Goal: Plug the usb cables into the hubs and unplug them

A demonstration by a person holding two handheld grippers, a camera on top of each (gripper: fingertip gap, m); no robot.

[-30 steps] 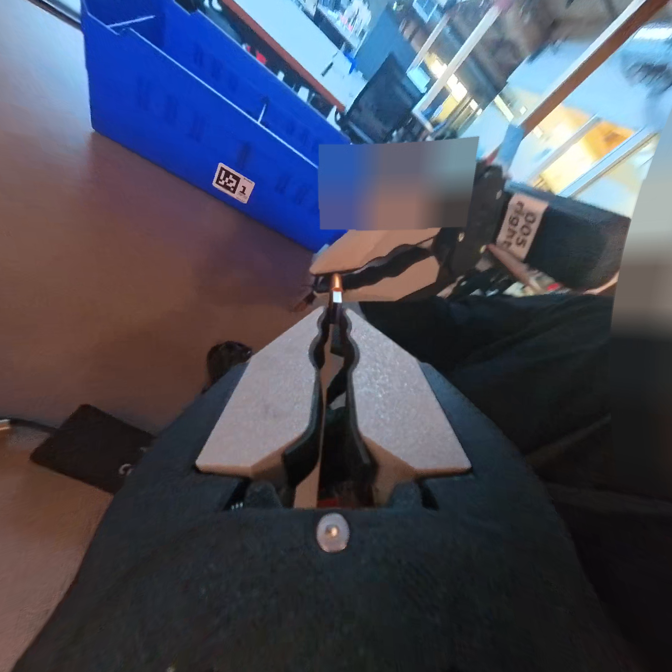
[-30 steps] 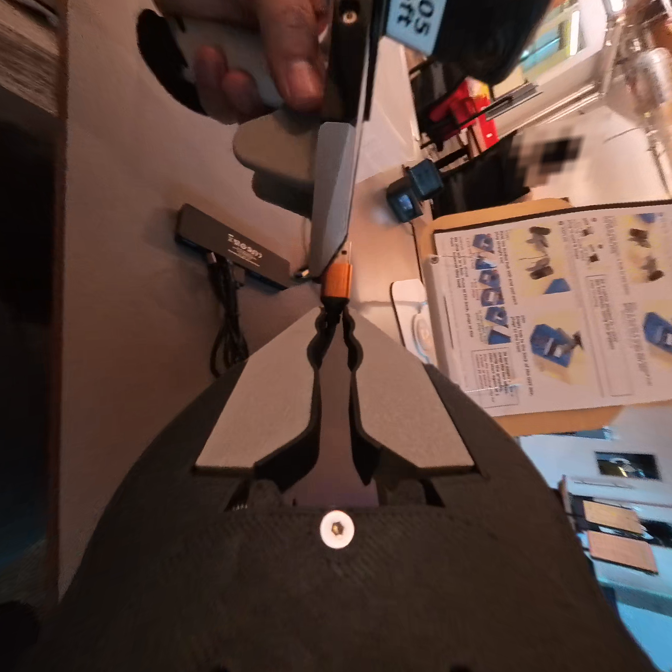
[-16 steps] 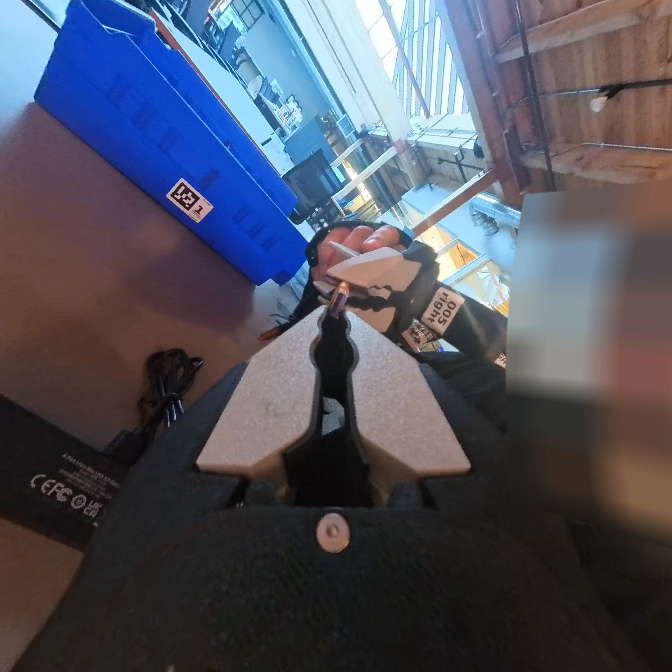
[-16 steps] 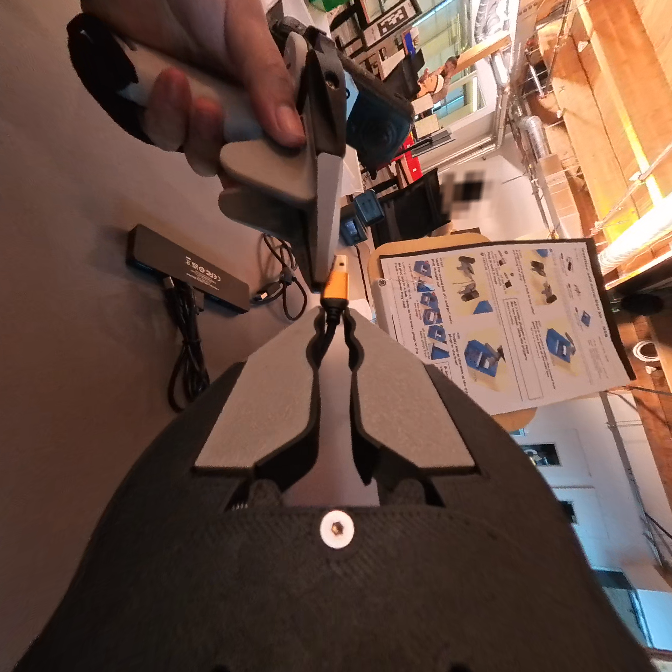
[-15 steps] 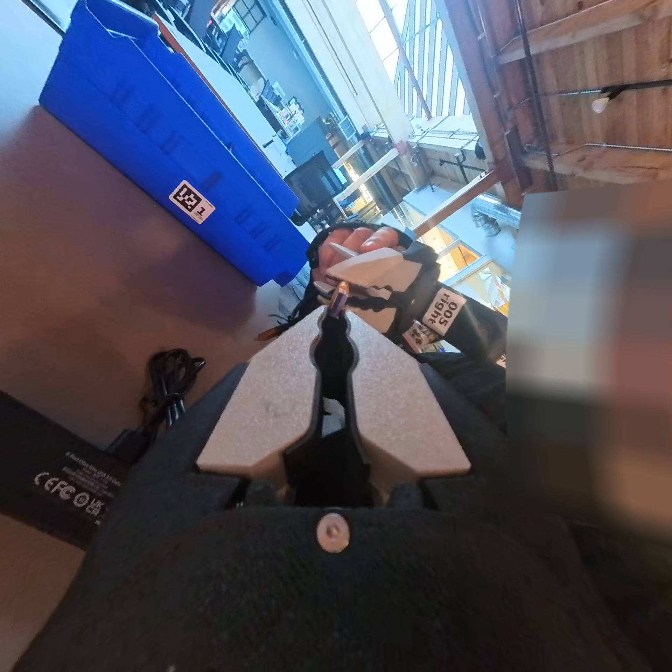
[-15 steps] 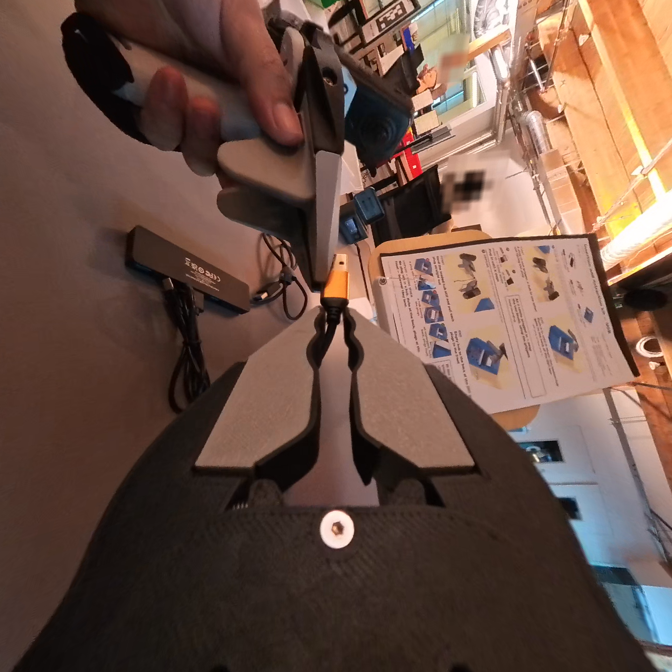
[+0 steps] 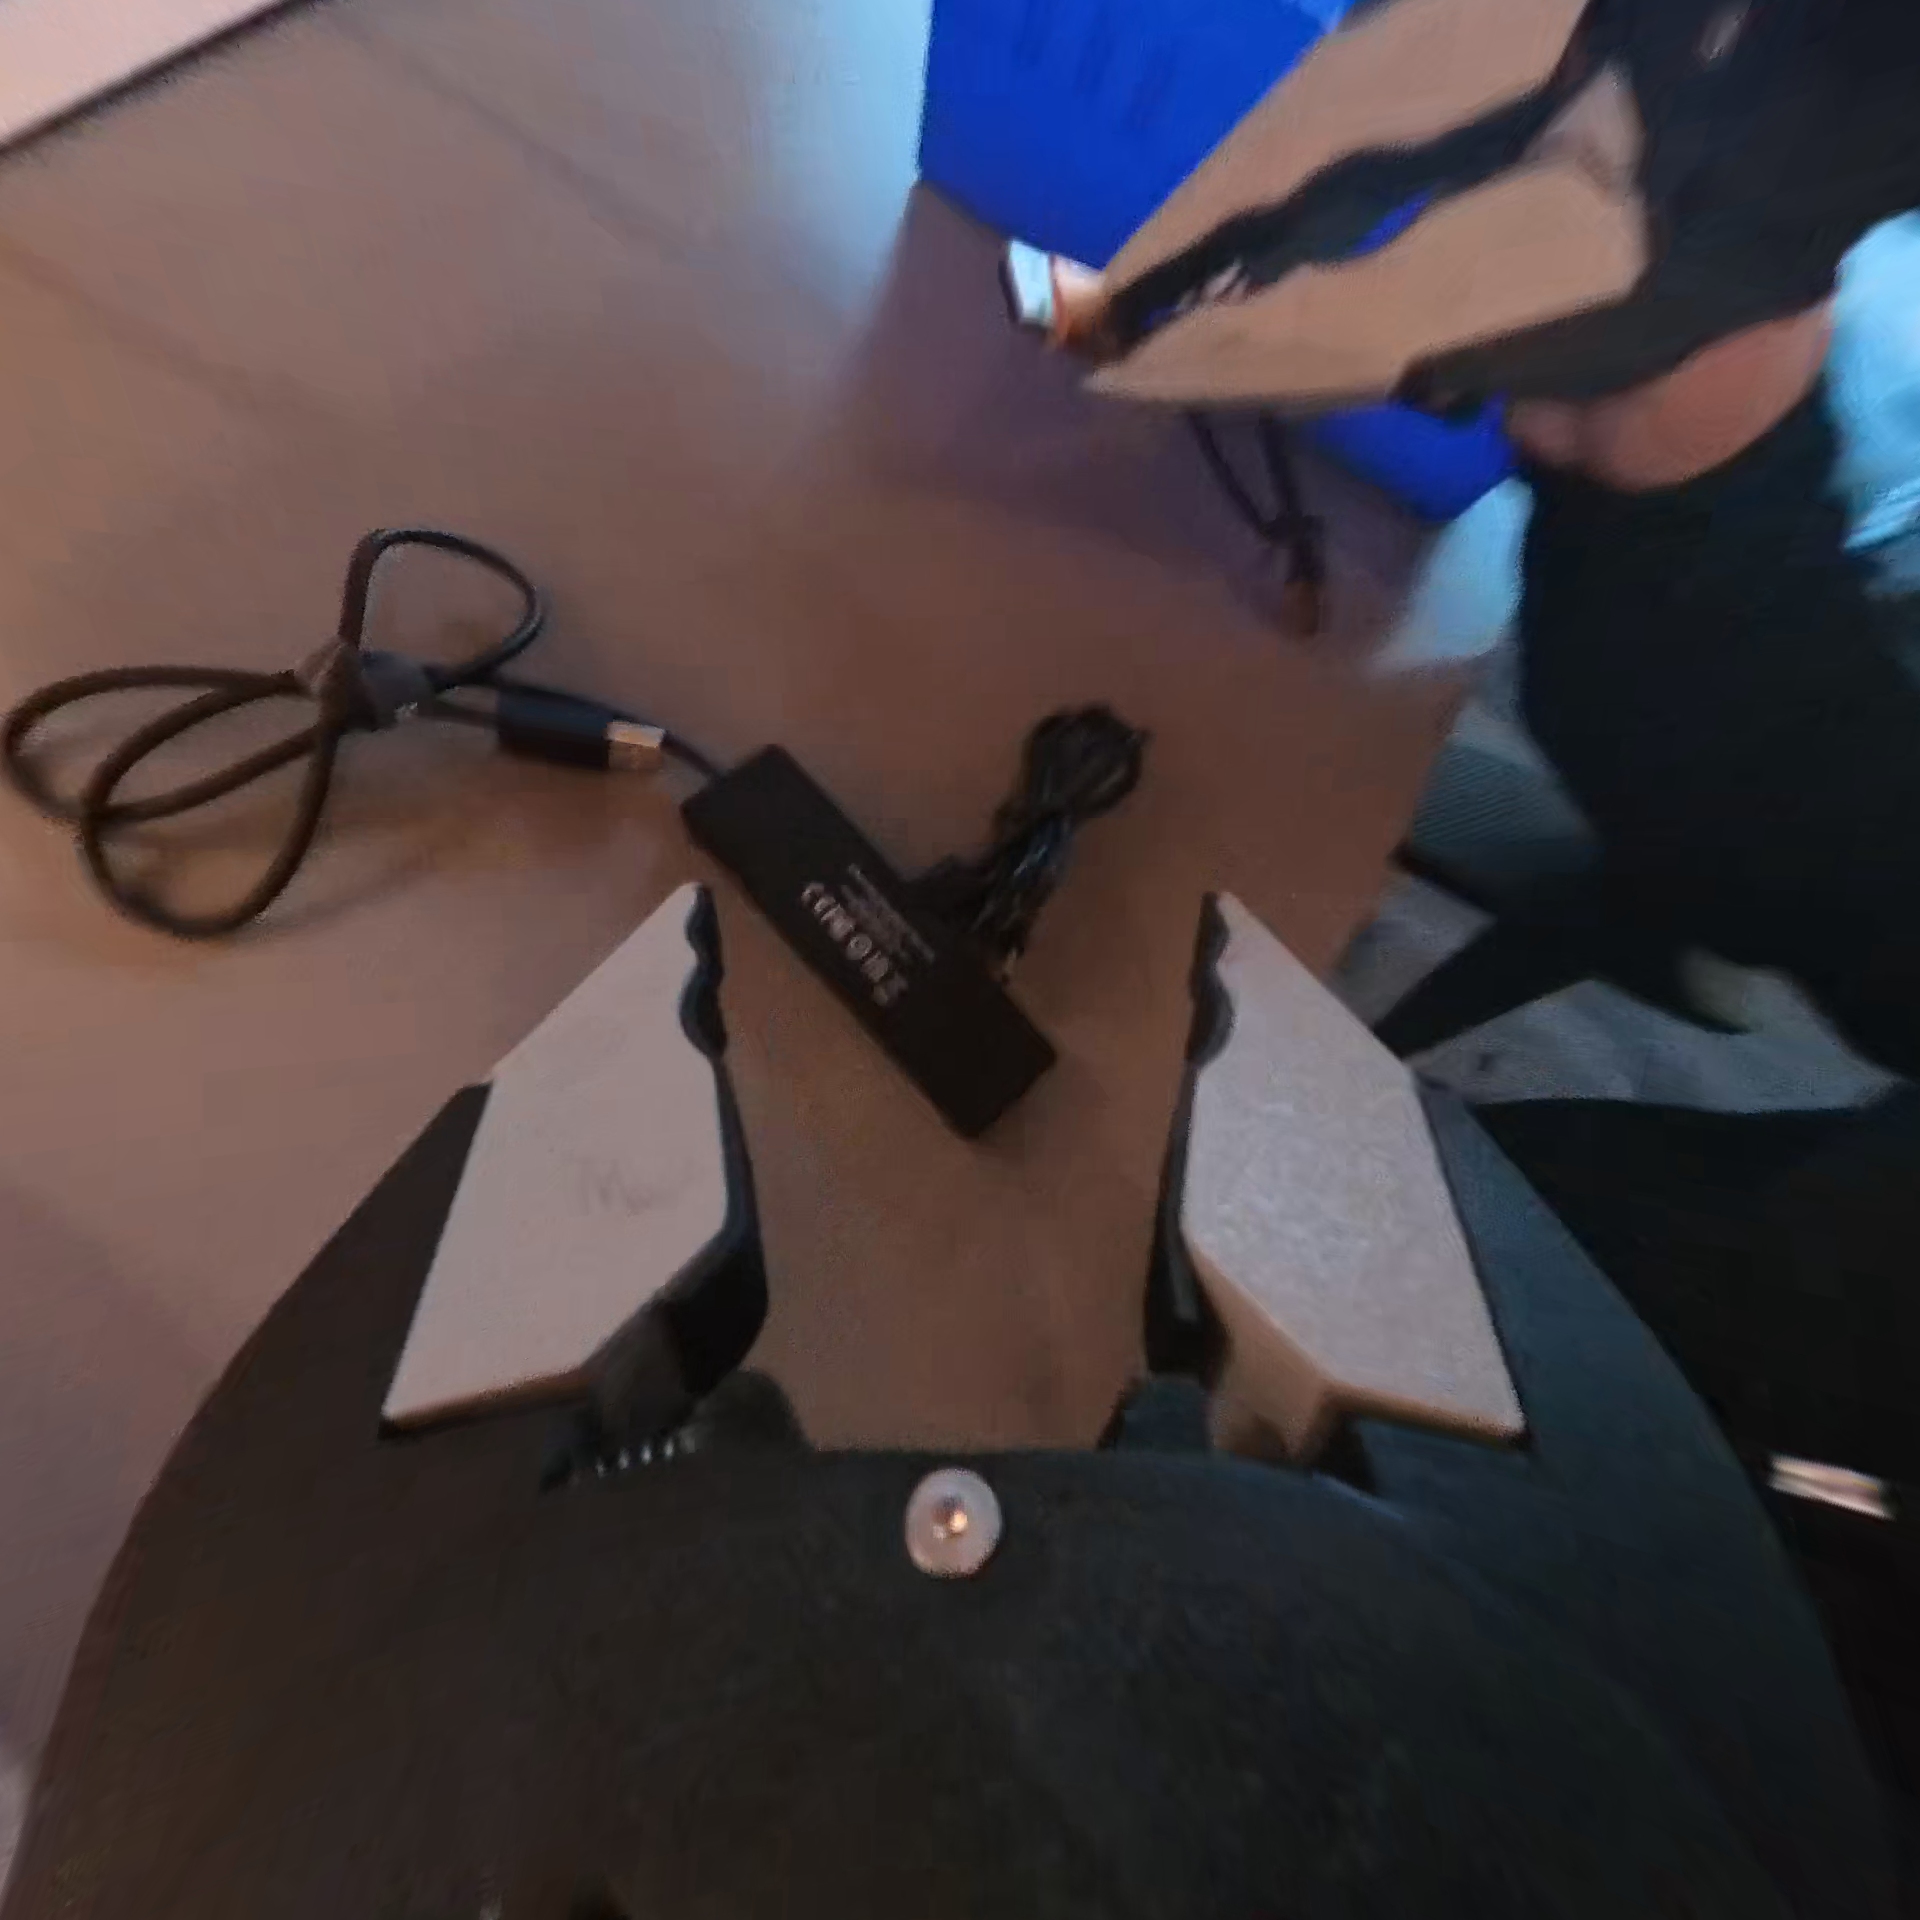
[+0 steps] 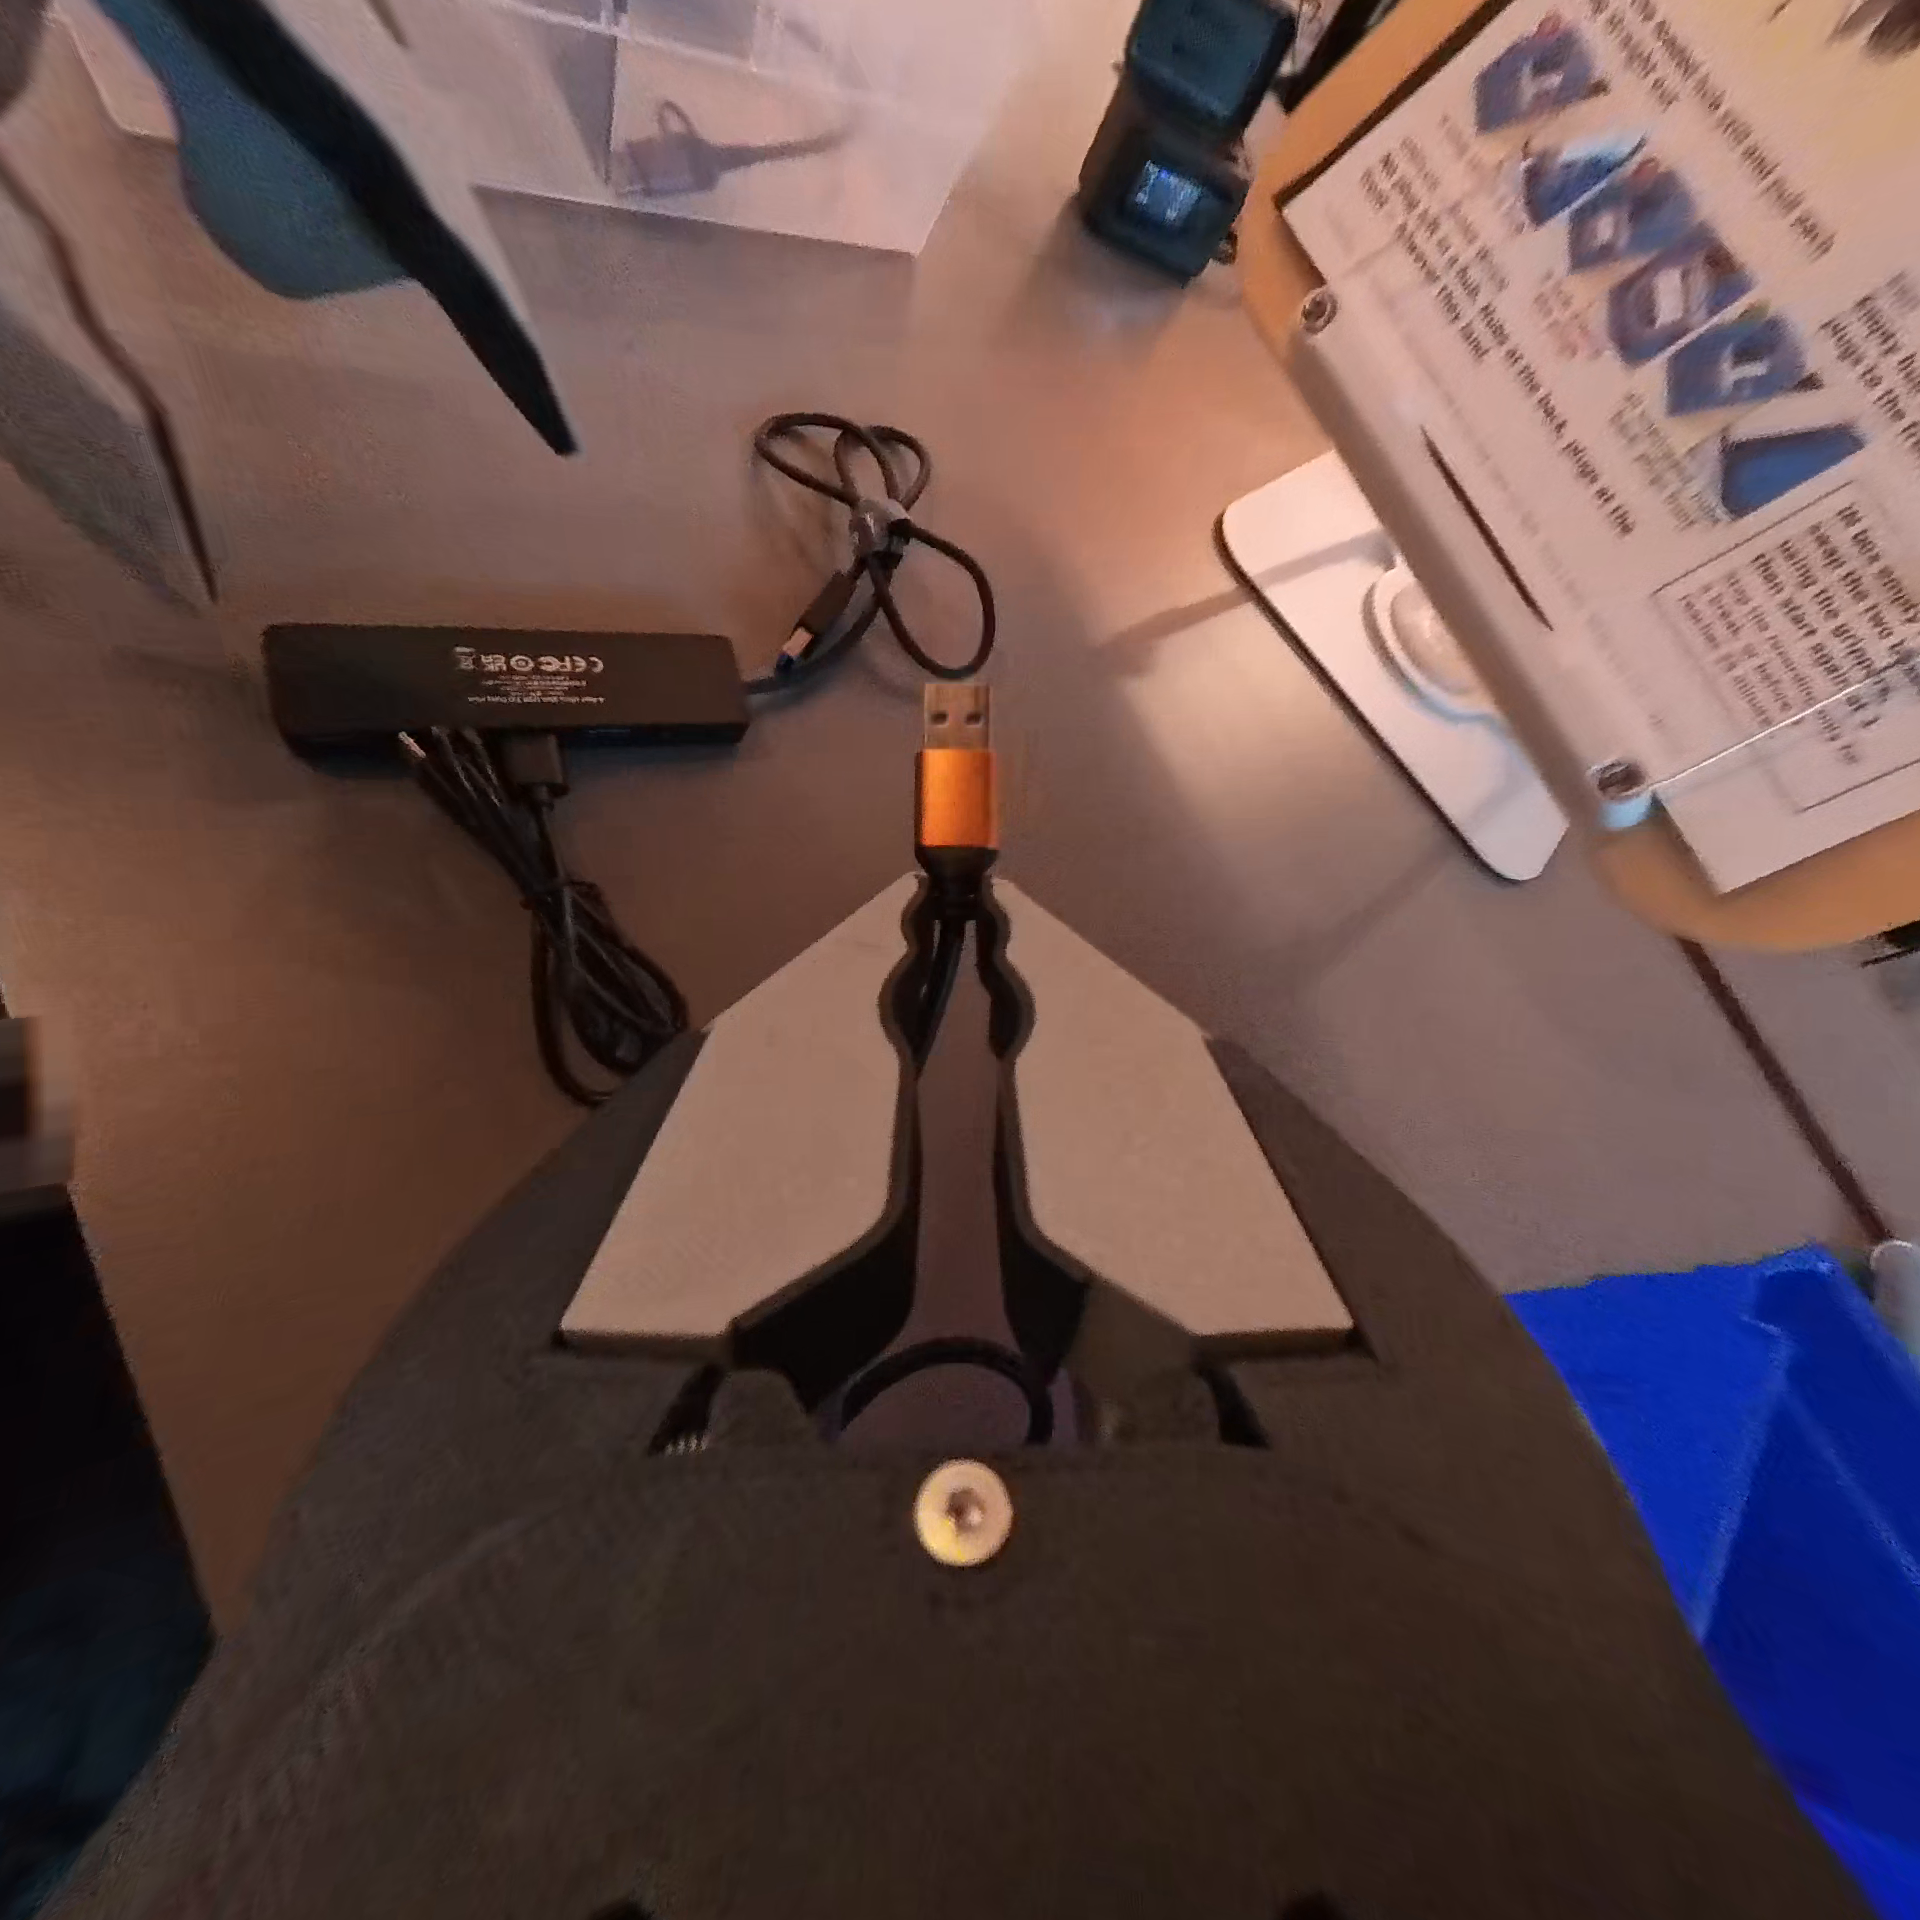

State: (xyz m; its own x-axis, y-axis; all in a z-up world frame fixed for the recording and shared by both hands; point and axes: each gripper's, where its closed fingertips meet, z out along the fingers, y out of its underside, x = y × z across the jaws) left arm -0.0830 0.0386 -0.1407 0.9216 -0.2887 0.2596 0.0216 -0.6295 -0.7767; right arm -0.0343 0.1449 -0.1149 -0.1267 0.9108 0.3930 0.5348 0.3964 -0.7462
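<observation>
USB cable, orange plug (image 8: 956, 795): clamped in right claw (image 8: 958, 883), metal tip fwd, held above desk (image 8: 312, 935), near black hub (image 8: 504, 681). Hub: flat on desk, blk cables plugged in side. Left claw (image 7: 951, 935): released, empty, over hub. Blue bin (image 8: 1787, 1475) at right.

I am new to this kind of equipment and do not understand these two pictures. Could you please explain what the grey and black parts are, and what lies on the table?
Each picture comes from a camera on a hand-held gripper, looking along its two grey fingers. The left gripper is open and empty, above a black USB hub lying on the table. The right gripper is shut on a cable just behind its orange USB plug. A second coiled black cable lies beside the hub. A blue bin and an instruction sheet stand nearby.
</observation>
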